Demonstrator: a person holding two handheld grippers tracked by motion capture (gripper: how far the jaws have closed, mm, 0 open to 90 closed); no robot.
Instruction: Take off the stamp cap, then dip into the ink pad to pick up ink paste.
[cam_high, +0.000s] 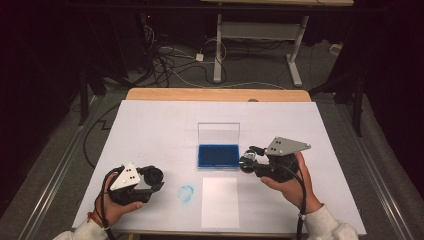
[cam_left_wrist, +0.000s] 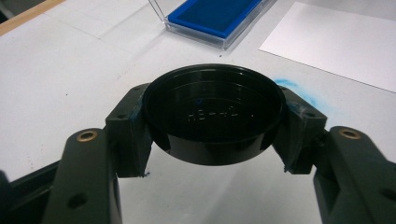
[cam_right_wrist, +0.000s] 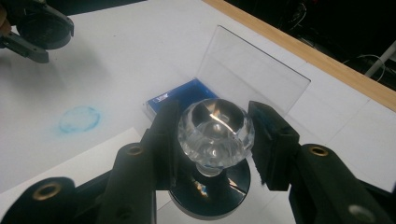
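White tabletop (cam_high: 150, 130); right tongs (cam_right_wrist: 215, 140) clamp faceted glass knob (cam_right_wrist: 215, 133).

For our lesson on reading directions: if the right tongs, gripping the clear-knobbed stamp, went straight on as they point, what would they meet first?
Probably the open ink pad case: its blue pad lies just beyond the stamp held in the right tongs, though depth is uncertain.

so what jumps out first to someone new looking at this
The bright blue ink pad in its open clear case at mid-table. Next, the faceted clear knob stamp clamped in the right tool beside the pad. Last, the black round cap in the left tool, near a blue smudge.
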